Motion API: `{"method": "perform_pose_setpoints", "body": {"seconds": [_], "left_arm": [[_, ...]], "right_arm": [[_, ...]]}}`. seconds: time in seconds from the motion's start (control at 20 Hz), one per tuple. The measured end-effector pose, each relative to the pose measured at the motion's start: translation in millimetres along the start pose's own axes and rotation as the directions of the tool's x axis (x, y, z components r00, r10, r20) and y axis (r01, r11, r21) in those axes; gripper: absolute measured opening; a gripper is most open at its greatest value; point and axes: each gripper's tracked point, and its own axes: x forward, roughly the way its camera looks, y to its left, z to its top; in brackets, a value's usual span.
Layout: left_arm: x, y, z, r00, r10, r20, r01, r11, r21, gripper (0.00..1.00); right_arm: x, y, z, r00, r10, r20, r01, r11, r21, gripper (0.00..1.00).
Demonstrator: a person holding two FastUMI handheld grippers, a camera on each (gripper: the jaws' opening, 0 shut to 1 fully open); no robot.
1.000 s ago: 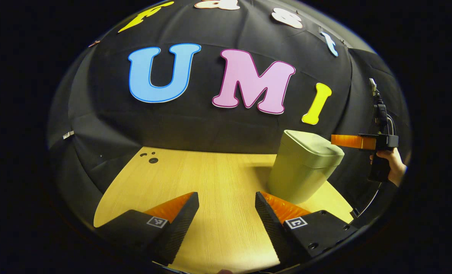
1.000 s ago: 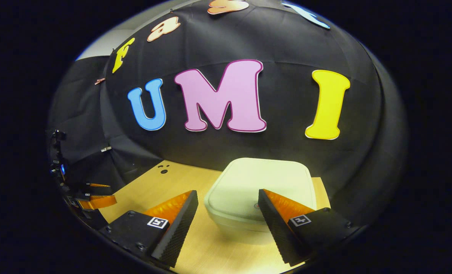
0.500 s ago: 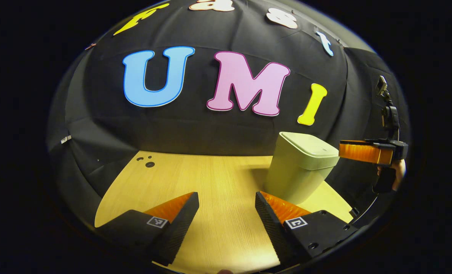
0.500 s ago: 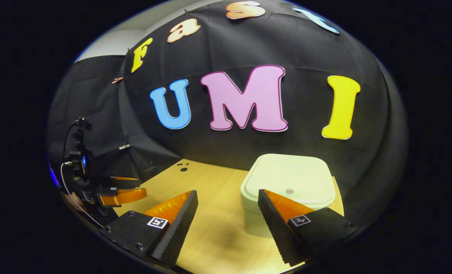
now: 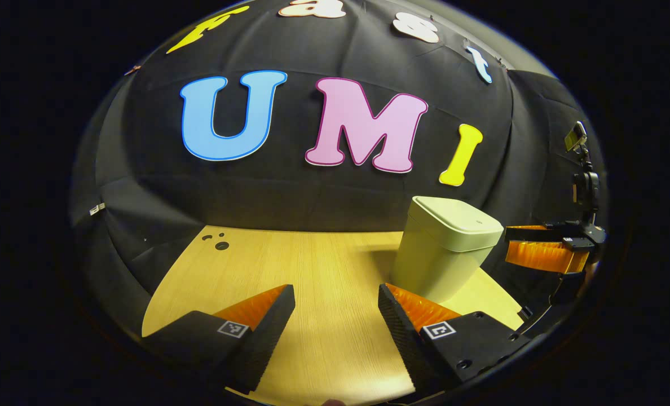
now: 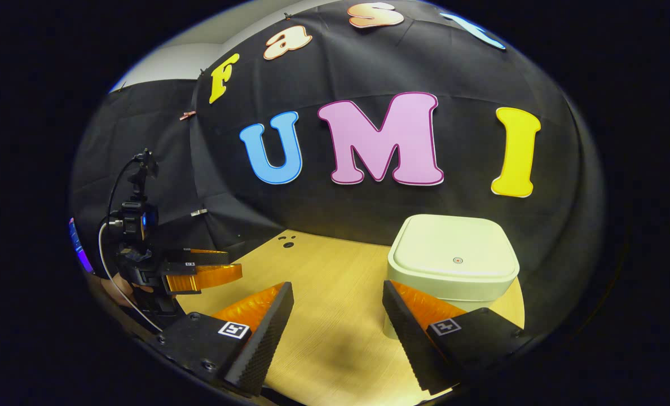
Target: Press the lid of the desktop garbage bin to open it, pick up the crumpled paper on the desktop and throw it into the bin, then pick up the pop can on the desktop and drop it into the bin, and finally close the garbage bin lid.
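Note:
A pale green garbage bin point(image 5: 442, 248) stands upright on the wooden table, its lid point(image 6: 454, 254) lying flat and closed with a small round button near the front. My left gripper point(image 5: 335, 316) is open above the table, left of the bin, with nothing between its fingers. My right gripper point(image 6: 338, 316) is also open and holds nothing; the bin sits just beyond its right finger point(image 6: 419, 316). In the left gripper view the right gripper point(image 5: 543, 248) hangs to the right of the bin. The left gripper point(image 6: 199, 273) shows at the left of the right gripper view.
The light wooden table point(image 5: 312, 265) has a few dark holes point(image 5: 217, 241) near its far left corner. Black cloth walls close in the back and sides. A cable point(image 6: 109, 265) hangs off the left gripper.
My right gripper has drawn back and away from over the bin lid, so the bin looks smaller and farther right. The left gripper has barely moved.

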Motion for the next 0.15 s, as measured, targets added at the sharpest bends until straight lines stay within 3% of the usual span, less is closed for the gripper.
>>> {"method": "perform_pose_setpoints", "body": {"seconds": [0.15], "left_arm": [[-2.4,0.5,-0.1,1.000,-0.002,0.004,0.002,1.000,-0.001,0.96]], "right_arm": [[-3.0,5.4,-11.1,1.000,-0.002,-0.016,0.002,1.000,0.002,0.99]]}}
